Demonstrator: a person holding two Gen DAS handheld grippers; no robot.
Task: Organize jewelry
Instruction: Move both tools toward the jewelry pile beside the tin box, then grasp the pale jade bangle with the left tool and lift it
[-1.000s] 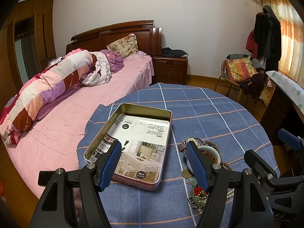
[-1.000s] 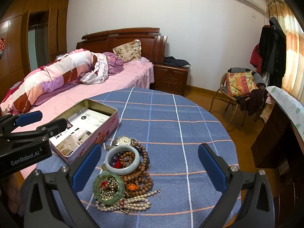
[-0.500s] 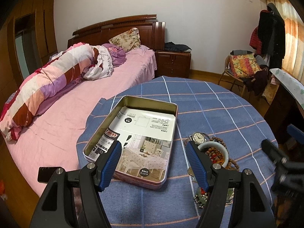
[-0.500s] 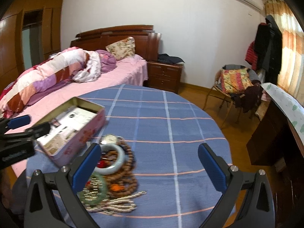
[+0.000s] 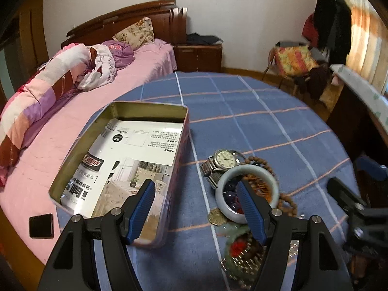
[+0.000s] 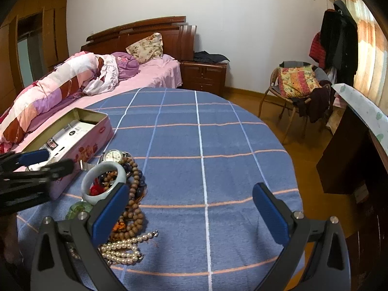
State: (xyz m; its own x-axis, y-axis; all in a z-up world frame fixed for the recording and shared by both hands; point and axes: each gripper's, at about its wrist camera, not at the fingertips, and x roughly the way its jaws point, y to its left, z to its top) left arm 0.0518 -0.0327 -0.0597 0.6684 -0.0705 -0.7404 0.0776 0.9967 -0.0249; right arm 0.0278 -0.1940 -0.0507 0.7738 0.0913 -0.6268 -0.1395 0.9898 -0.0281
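Observation:
A heap of jewelry lies on the round table's blue checked cloth (image 6: 218,140): a wristwatch (image 5: 224,158), a pale jade bangle (image 5: 247,172), brown wooden beads (image 6: 132,194), a green bangle (image 6: 77,209) and a pearl strand (image 6: 126,247). Left of the heap stands an open tin box (image 5: 148,111) lined with printed paper. My left gripper (image 5: 197,206) hangs open over the gap between box and heap, its right finger above the jade bangle. My right gripper (image 6: 189,211) is open over bare cloth, the heap by its left finger.
A bed with pink sheets and a striped quilt (image 5: 43,84) runs along the table's left side. A small black object (image 5: 41,225) lies by the bed's edge. A nightstand (image 6: 203,75), a chair with cushions (image 6: 298,84) and a dark desk (image 6: 351,145) stand beyond and right.
Both grippers have shifted forward and lower toward the table. The box and jewelry heap now look larger and closer. Nothing was picked up.

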